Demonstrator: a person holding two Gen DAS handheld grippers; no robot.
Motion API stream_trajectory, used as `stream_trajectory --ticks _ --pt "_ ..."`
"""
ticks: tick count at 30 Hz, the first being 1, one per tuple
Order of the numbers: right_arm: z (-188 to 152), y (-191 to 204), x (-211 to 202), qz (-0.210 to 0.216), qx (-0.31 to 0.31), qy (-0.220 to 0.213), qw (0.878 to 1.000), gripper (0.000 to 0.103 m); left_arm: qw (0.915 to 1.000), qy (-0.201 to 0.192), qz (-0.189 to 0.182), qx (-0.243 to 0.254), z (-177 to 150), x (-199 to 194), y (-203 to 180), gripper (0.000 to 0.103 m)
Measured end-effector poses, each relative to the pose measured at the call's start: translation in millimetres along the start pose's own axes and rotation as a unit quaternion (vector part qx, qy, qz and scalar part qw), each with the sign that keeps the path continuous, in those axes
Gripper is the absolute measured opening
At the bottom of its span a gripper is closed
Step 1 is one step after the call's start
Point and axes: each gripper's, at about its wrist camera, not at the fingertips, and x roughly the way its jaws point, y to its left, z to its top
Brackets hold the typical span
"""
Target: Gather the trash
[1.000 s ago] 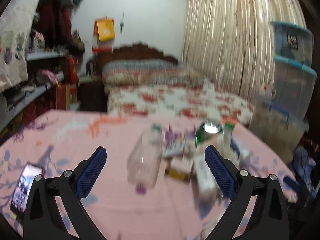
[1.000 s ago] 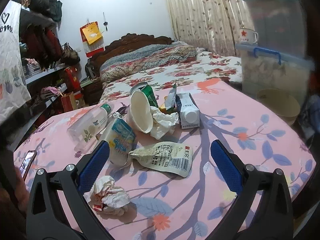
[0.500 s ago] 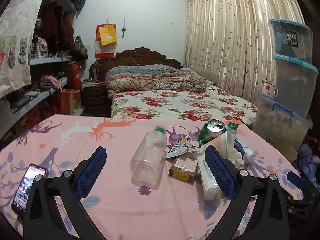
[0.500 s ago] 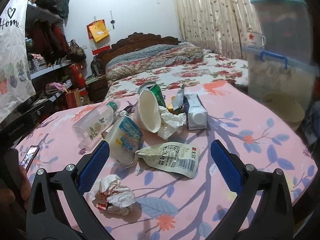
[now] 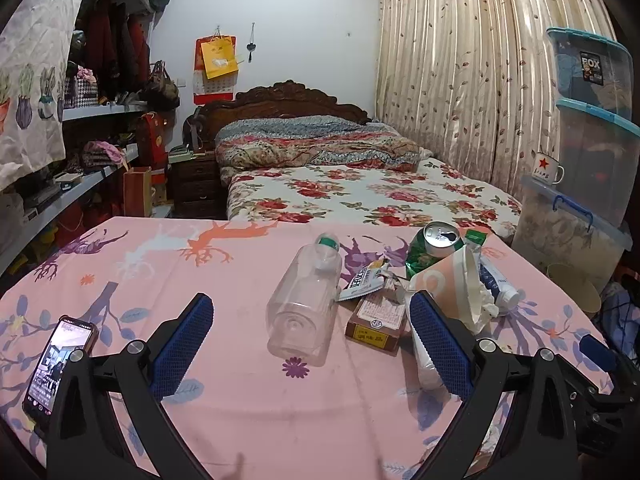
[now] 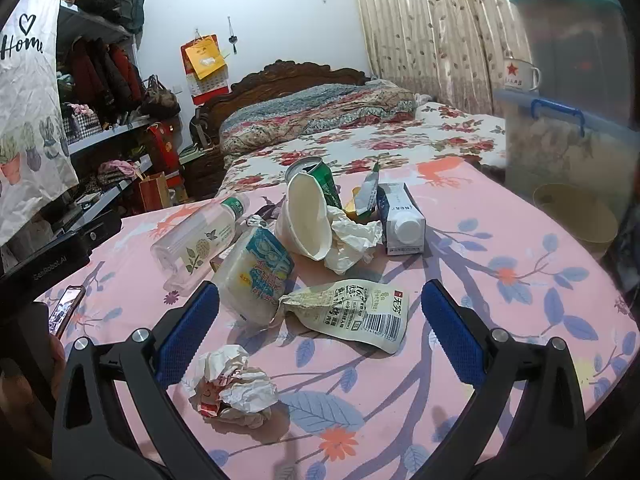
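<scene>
Trash lies on a pink floral table (image 5: 120, 264). A clear plastic bottle (image 5: 306, 300) lies just ahead of my open, empty left gripper (image 5: 310, 344). To its right are a small brown box (image 5: 378, 318), a green can (image 5: 434, 246) and a paper cup with tissue (image 5: 452, 284). My right gripper (image 6: 320, 324) is open and empty. A flattened snack bag (image 6: 356, 312) lies between its fingers. A crumpled paper ball (image 6: 232, 388) lies near its left finger. Beyond are a plastic tub (image 6: 256, 276), the cup (image 6: 306, 218), a milk carton (image 6: 400, 220) and the bottle (image 6: 196, 236).
A phone (image 5: 60, 360) lies at the table's left edge. A yellow-green bin (image 6: 576, 216) stands on the floor at the right, below stacked storage boxes (image 5: 588, 140). A bed (image 5: 360, 188) lies behind the table, shelves (image 5: 80, 160) on the left.
The left wrist view was blurred a second ago and is now steady and slightly nearer the bottle. The right gripper has edged forward toward the snack bag. Nothing was grasped.
</scene>
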Motion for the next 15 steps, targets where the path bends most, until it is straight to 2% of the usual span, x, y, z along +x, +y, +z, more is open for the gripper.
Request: stream_trajectory --ticks 15 --pt "2.4 -4.4 -1.6 -0.006 0.007 -0.005 1.000 0.100 0.9994 0.028 0.004 0.017 -0.6 6.0 -6.7 0.094"
